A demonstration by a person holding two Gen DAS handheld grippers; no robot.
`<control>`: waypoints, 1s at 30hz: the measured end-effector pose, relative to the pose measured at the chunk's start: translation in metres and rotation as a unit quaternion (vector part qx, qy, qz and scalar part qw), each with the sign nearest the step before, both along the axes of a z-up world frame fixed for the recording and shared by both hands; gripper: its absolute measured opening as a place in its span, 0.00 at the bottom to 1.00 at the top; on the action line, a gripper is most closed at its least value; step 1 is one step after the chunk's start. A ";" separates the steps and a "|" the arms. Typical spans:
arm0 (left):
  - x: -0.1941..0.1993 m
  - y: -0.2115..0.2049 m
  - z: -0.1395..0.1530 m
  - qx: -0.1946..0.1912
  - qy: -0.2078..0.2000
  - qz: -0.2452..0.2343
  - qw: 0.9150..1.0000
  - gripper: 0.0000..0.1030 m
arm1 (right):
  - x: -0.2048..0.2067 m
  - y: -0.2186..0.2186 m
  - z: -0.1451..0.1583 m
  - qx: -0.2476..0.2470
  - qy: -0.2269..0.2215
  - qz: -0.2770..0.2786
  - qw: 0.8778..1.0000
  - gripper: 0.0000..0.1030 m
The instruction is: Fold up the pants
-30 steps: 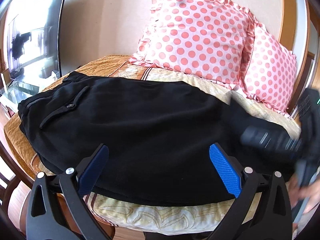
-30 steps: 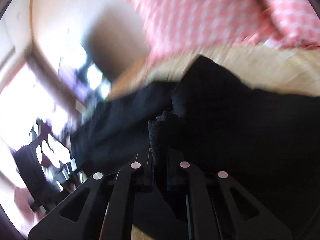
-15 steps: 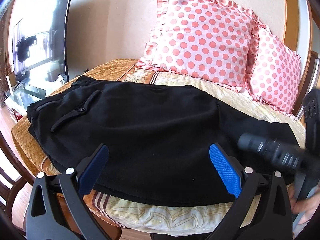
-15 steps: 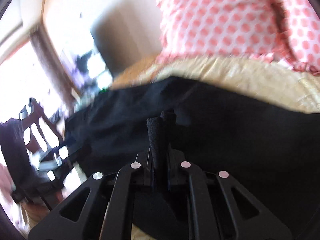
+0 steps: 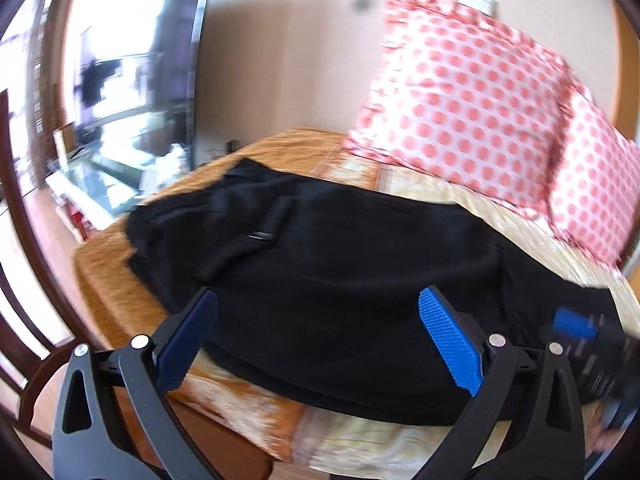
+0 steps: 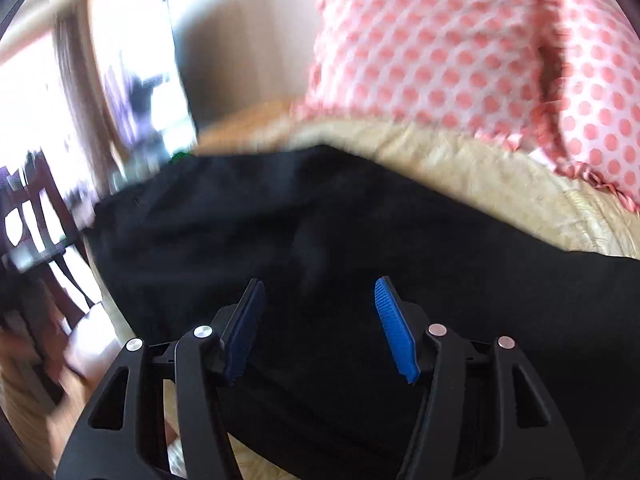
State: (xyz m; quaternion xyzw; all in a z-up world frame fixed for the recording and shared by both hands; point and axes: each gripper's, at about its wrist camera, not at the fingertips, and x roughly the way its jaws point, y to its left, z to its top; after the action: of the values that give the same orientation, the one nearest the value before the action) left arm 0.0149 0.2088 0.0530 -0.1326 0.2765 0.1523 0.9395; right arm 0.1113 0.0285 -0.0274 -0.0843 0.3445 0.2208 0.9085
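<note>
Black pants (image 5: 340,280) lie spread flat across the bed (image 5: 360,444), and everything else I place against them. Their waistband end, with a buttoned back pocket (image 5: 256,236), points toward the television (image 5: 136,80) side of the room; the other end runs off toward the right wrist view. Two pink polka-dot pillows (image 5: 472,92) stand behind the pants against the wall, with a strip of bare cream quilt between pillows and cloth. On the near side the pants' edge lies close to the bed's edge, leaving only a narrow band of quilt in front.

Over that near edge hovers the left gripper (image 5: 316,344), its blue pads (image 5: 450,344) wide apart and holding nothing. Beside it, at the pants' far right end, the right gripper (image 6: 318,328) hangs just above the cloth with its jaws apart too, though less widely, and nothing between them. Motion blur smears both views. A dark wooden chair (image 6: 36,216) stands beyond the pants' waistband end, off the bed.
</note>
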 end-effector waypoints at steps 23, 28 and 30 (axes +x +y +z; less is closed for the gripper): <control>0.001 0.129 -0.031 -0.356 0.010 0.018 0.934 0.96 | -0.026 -0.020 0.006 0.031 -0.029 0.015 0.999 0.79; 0.007 0.138 -0.034 -0.383 0.000 0.020 0.924 0.97 | -0.026 -0.020 0.006 0.036 -0.032 0.018 0.999 0.79; 0.008 0.141 -0.036 -0.399 -0.008 0.022 0.917 0.98 | -0.026 -0.022 0.006 0.039 -0.034 0.017 0.999 0.79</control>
State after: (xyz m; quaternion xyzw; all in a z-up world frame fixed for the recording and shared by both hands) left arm 0.0228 0.3500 0.0171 -0.5036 0.3042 0.0485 0.8072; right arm 0.0853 0.0066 -0.0212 -0.0616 0.3032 0.2465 0.9184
